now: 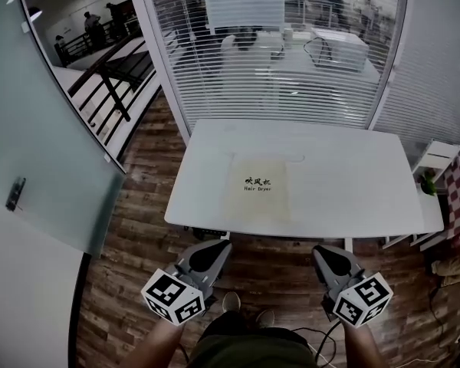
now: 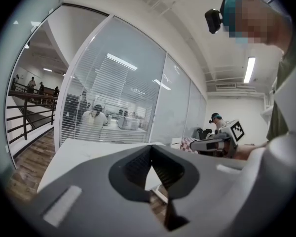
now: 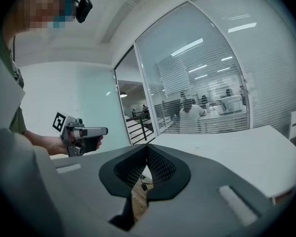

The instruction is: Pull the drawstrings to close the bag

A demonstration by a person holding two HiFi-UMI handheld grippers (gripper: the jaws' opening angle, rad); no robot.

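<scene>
The cream drawstring bag [image 1: 258, 186] with the "Hair Dryer" print is lying flat on the white bench [image 1: 353, 175], its lower edge near the bench's near edge and its mouth pointing away toward the blinds. The top edge is showing as wide as the body, with no gathering visible, so the mouth is reading as not drawn shut. A thin pale line is trailing off the upper right corner, probably a drawstring [image 1: 295, 159], though it is too faint to be sure.

Both grippers are hanging low in front of the person, off the bench and well apart from the bag. The left gripper [image 1: 224, 244] is clenched, its jaw tips meeting with nothing between them, and the right gripper [image 1: 320, 251] is doing the same – closed on empty air.

The risks are lying mostly in the cords. They are thin, flat against the bench and nearly the same colour as the cloth, so a jaw coming down could be pinching fabric along with the cord, or missing it. The bag is looking light and the bench smooth – pulling on one side only would likely be dragging the whole bag rather than cinching it, perhaps toward the near edge. Uneven pulls could also be bunching the channel and jamming the cord.
</scene>
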